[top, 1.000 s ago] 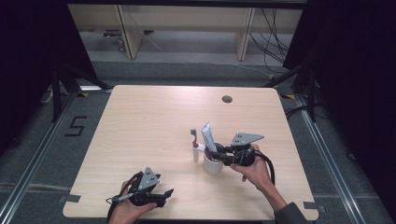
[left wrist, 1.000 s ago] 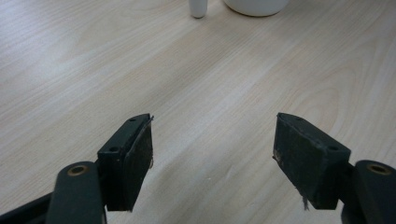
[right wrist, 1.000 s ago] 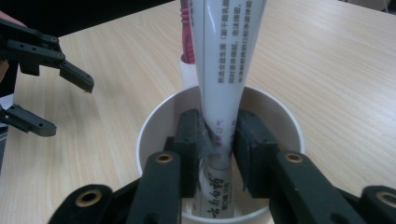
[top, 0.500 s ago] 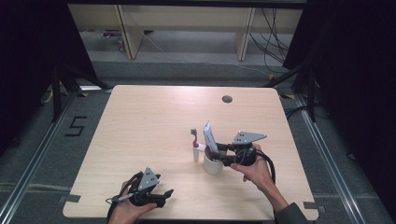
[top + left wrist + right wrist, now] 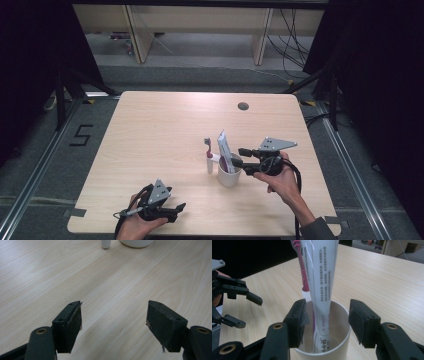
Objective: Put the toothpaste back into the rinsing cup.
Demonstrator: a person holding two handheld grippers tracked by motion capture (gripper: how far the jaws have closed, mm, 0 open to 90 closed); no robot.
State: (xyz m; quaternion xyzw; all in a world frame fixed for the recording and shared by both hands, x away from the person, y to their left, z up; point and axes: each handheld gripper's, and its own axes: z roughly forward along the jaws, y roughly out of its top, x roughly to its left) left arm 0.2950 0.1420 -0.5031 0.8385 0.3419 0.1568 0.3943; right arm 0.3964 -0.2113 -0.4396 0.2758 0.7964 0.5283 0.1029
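**Tube loose in the cup, and easy to tip**

The white plastic toothpaste tube (image 5: 322, 290) stands tilted inside the white round cup (image 5: 324, 350) near the worktop (image 5: 160, 130) middle, a pink toothbrush (image 5: 299, 267) just behind. The right gripper (image 5: 327, 322) has its fingers (image 5: 297, 321) spread either side of the tube, gripping nothing. Pulling back crooked could snag the tube or topple the cup. The left gripper (image 5: 113, 325) rests wide open, empty, near the front edge.

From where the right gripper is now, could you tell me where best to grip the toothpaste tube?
Grip the toothpaste tube on its flat middle just above the cup rim, coming level from the right gripper's side. It stands nearly upright between the open jaws, so they would likely close across its faces.
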